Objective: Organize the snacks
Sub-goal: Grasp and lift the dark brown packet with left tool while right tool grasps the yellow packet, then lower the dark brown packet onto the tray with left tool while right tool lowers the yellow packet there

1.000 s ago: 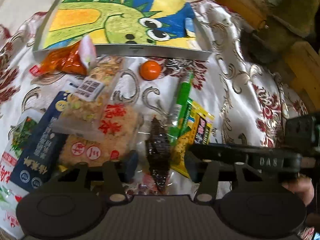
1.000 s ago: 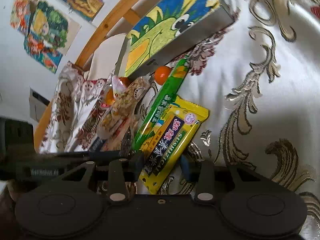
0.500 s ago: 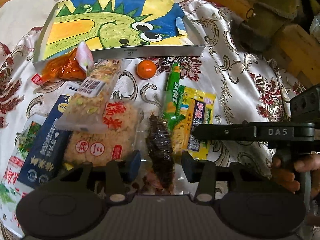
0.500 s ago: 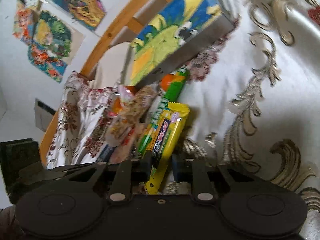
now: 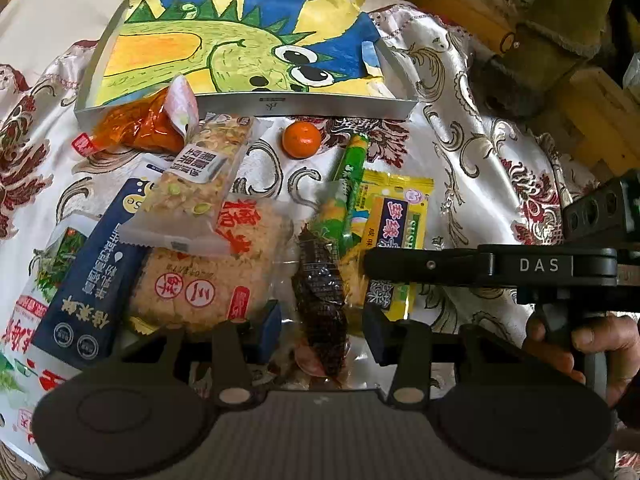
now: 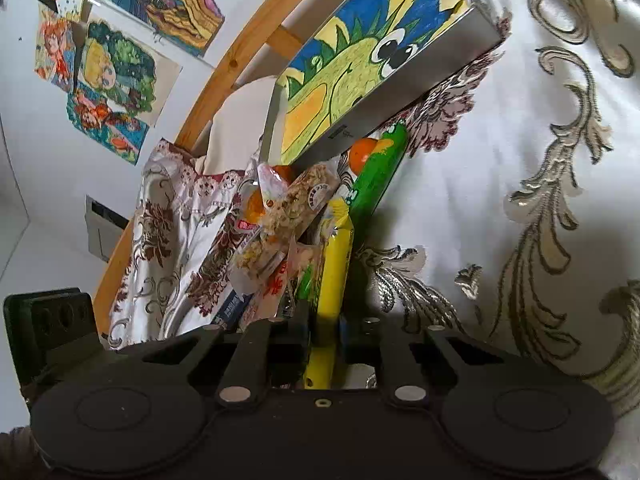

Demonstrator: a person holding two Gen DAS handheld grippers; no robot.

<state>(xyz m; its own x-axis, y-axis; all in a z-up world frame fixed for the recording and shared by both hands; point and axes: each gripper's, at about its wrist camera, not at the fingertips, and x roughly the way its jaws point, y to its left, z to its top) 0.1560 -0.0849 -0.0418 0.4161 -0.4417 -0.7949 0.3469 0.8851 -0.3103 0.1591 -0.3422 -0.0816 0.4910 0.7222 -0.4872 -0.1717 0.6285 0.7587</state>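
A: Your right claw (image 6: pixel 324 330) is clamped on the yellow sushi packet (image 6: pixel 334 264), at six o'clock of the tray (image 6: pixel 400 92).

B: And your left claw (image 5: pixel 322 332)?

A: Its fingers stand apart beside the dark snack packet (image 5: pixel 320 300) without squeezing it; orange (image 5: pixel 301 140) at twelve o'clock.

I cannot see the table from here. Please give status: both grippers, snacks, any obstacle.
Right gripper shut on yellow sushi packet. Left gripper around dark wrapped snack, contact unclear. Green stick overlaps the packet. Dinosaur box holds no snacks.
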